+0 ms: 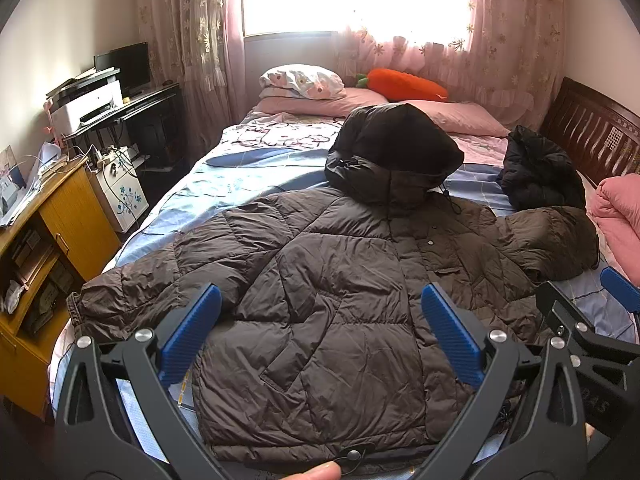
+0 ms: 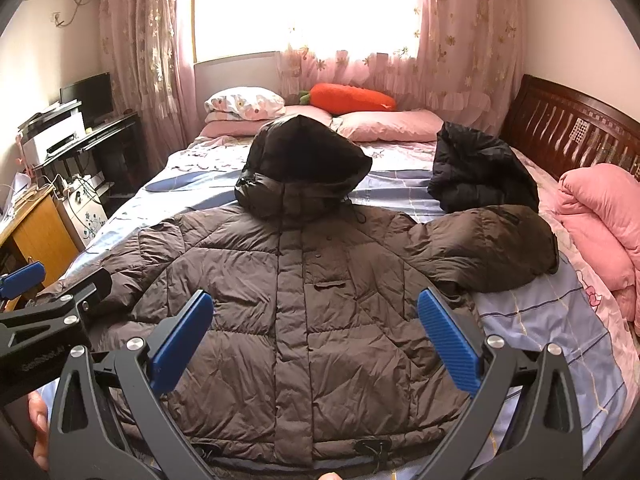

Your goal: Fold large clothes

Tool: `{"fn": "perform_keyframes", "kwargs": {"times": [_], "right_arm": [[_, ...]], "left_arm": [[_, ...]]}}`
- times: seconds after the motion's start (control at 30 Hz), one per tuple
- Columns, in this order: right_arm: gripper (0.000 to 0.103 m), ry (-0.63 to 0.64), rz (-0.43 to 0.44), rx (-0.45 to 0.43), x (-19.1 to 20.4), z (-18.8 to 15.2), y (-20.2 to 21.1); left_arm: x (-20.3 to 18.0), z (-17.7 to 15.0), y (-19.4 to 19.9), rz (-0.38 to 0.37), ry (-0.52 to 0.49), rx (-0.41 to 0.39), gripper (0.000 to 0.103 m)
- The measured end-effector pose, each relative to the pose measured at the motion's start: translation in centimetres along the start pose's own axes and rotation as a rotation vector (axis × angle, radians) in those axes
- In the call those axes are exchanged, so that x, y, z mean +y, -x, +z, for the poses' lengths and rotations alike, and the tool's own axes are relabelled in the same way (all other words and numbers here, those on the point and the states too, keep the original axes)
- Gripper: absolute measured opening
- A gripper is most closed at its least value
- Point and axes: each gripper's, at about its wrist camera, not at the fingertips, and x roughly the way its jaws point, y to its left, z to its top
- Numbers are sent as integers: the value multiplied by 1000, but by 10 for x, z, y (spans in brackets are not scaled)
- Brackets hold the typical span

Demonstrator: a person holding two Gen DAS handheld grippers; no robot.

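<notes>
A brown hooded puffer jacket lies flat and face up on the bed, sleeves spread to both sides, hood toward the pillows. My left gripper hovers open above the jacket's lower left half, nothing between its blue pads. My right gripper hangs open above the jacket's lower front, its blue pads apart and empty. Each gripper shows at the edge of the other's view. A fingertip pokes in at the bottom edge.
A crumpled black jacket lies at the right of the bed, beside a pink quilt. Pillows and a carrot plush sit at the head. A yellow cabinet and a desk with a printer stand on the left.
</notes>
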Motion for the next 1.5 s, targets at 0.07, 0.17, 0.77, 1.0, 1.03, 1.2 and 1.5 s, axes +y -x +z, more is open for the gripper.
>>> {"fn": "perform_keyframes", "kwargs": {"times": [0.07, 0.17, 0.77, 1.0, 1.03, 1.2, 1.5], "right_arm": [[102, 1, 2, -4, 0, -4, -1], [102, -1, 6, -6, 0, -6, -1], [102, -3, 10, -6, 1, -7, -1], [102, -3, 11, -5, 1, -8, -2], [102, -3, 11, -5, 1, -8, -2], [102, -5, 13, -5, 2, -9, -2], [102, -5, 15, -6, 5, -10, -1]], "left_arm": [[0, 0, 0, 0, -1, -1, 101], [0, 0, 0, 1, 2, 0, 101], [0, 0, 0, 0, 2, 0, 101], [-1, 0, 0, 0, -1, 0, 101], [-1, -1, 0, 1, -2, 0, 101], [0, 0, 0, 2, 1, 0, 101], [0, 0, 0, 1, 1, -1, 101]]}}
